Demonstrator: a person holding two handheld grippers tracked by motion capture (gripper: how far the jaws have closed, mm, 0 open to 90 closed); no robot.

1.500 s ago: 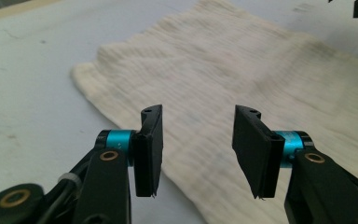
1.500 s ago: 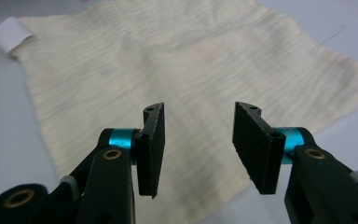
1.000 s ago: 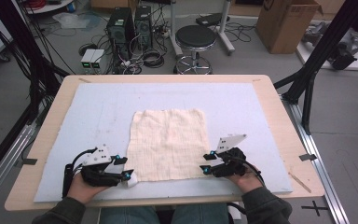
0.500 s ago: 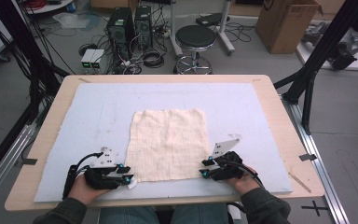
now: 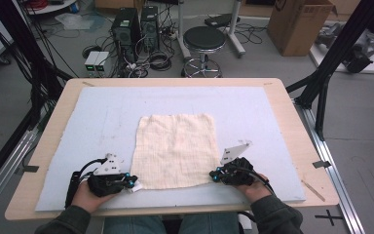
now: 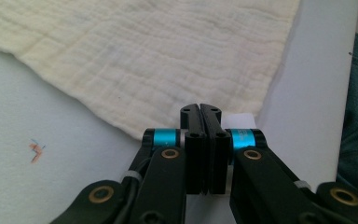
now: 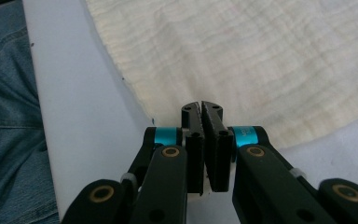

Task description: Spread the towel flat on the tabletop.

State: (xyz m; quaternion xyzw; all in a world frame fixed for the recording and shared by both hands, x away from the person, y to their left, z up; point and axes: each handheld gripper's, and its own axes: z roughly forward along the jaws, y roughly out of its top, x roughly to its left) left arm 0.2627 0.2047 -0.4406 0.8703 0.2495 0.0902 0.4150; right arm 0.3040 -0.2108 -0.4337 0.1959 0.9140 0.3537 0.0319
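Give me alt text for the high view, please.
A person's two grippers, left gripper and right gripper, are shut on the near corners of a cream cloth spread flat on a pale blue mat on a wooden table.

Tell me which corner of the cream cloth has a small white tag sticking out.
The near-left corner of the cloth, where the left tool is shut on it: a white tag pokes out beside the jaws. The other three corners show none.

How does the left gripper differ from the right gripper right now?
The left gripper sits at the cream cloth's near left corner, the right gripper at its near right corner. The left gripper's grey plate lies flatter; the right's stands taller. Both have just closed, jaws together at the cloth's corners.
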